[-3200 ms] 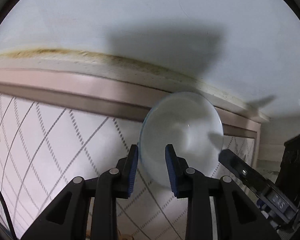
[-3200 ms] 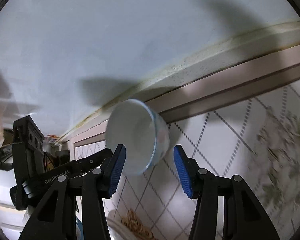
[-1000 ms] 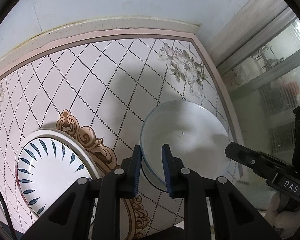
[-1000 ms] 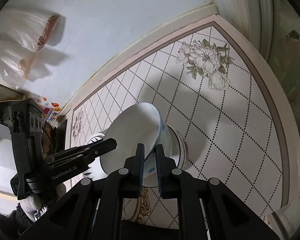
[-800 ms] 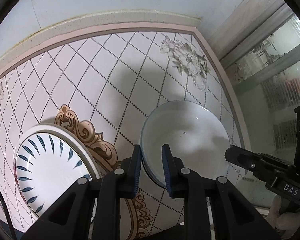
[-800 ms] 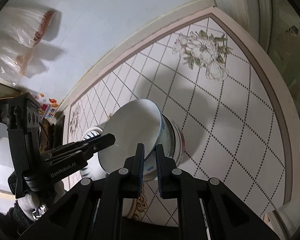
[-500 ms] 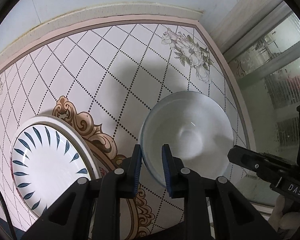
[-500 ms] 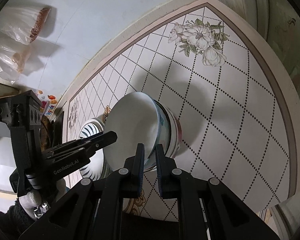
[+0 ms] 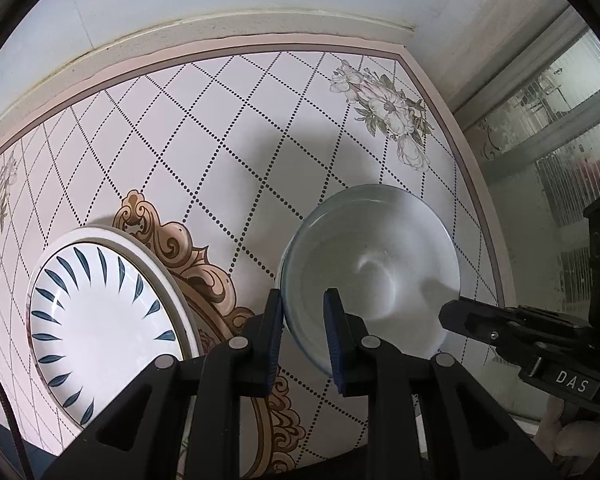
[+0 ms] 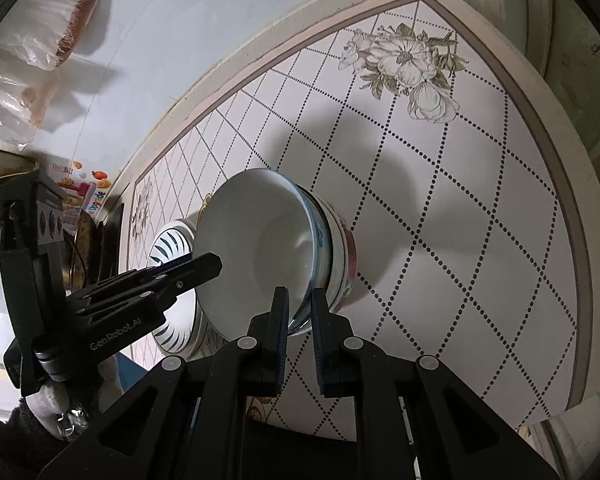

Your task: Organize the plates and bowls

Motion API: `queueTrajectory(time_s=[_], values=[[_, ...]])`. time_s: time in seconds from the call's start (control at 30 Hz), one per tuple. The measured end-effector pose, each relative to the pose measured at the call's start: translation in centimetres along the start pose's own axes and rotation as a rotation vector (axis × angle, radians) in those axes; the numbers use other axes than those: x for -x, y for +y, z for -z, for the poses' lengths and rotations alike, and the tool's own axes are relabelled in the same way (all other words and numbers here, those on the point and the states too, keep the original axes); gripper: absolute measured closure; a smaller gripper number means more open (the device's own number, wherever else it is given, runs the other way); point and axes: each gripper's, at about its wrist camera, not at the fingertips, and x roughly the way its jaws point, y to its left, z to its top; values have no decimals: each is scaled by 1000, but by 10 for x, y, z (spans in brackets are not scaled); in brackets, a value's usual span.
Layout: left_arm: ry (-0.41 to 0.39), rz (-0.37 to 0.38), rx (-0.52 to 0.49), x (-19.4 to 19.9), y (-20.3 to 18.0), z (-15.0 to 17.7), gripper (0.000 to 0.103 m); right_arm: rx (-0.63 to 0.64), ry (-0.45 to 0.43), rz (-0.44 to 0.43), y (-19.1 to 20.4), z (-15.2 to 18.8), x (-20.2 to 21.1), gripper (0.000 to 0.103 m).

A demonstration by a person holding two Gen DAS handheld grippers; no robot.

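A white bowl (image 9: 374,276) with a bluish rim is held by both grippers at opposite rims. My left gripper (image 9: 302,314) is shut on its near rim. My right gripper (image 10: 300,306) is shut on the same bowl (image 10: 260,256), which sits nested in another bowl (image 10: 340,252) with a red and blue pattern on the table. A white plate (image 9: 100,320) with blue leaf marks lies to the left; it also shows in the right wrist view (image 10: 172,240).
The table top (image 9: 204,152) is patterned with dotted diamonds, flowers and a brown scroll. A white wall runs behind it. A glass door (image 9: 560,120) stands at the right. Plastic bags (image 10: 32,64) hang on the wall at the left.
The bowl held by both grippers has come down from in front of the wall toward the table and now rests in the patterned bowl. Both grippers stay shut on it.
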Motion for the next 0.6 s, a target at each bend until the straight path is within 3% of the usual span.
queueTrajectory(time_s=[0.2, 0.27, 0.33, 0.47, 0.5, 0.57, 0.6], values=[[4, -54, -7, 9, -2, 6, 84, -3, 45, 4, 1, -5, -3, 89], [-4, -62, -12, 17, -3, 9, 84, 11, 46, 12, 7, -4, 0, 80], [-24, -67, -24, 30, -4, 13, 84, 28, 32, 36, 15, 0, 6, 54], [-69, -57, -43, 58, -4, 21, 75, 62, -18, 100, 36, 12, 25, 38], [-81, -51, -48, 67, -2, 24, 72, 67, -36, 116, 42, 16, 31, 31], [-94, -40, -55, 78, -1, 27, 52, 73, -70, 136, 51, 23, 44, 19], [-105, -33, -56, 86, 1, 30, 32, 75, -88, 148, 55, 27, 51, 16]])
